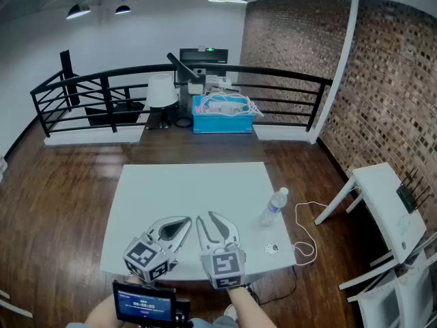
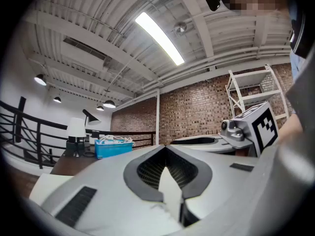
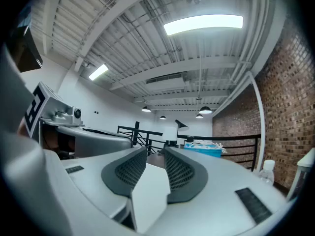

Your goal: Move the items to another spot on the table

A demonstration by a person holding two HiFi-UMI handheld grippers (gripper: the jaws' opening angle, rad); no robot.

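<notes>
Holding L gripper (image 1: pixel 188 219) (image 2: pixel 165 146) at near edge of white table (image 1: pixel 191 190), jaws pressing together, nothing btw them. Holding R gripper (image 1: pixel 205 216) (image 3: pixel 155 149) just beside, jaws standing slightly apart, gripping nothing. Seeing water bottle (image 1: pixel 274 206) (image 3: pixel 266 171) standing upright near table's right edge, well apart from R gripper. Noticing small round thing (image 1: pixel 272 249) lying near it, perhaps a cap.

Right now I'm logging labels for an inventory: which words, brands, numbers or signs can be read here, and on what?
No text can be read in any view.
Bottle: label too small to read.
Screen at the bottom edge of the head view: lit lines, too blurred to read.
Marker cubes: black-and-white square patterns only, no words.
</notes>
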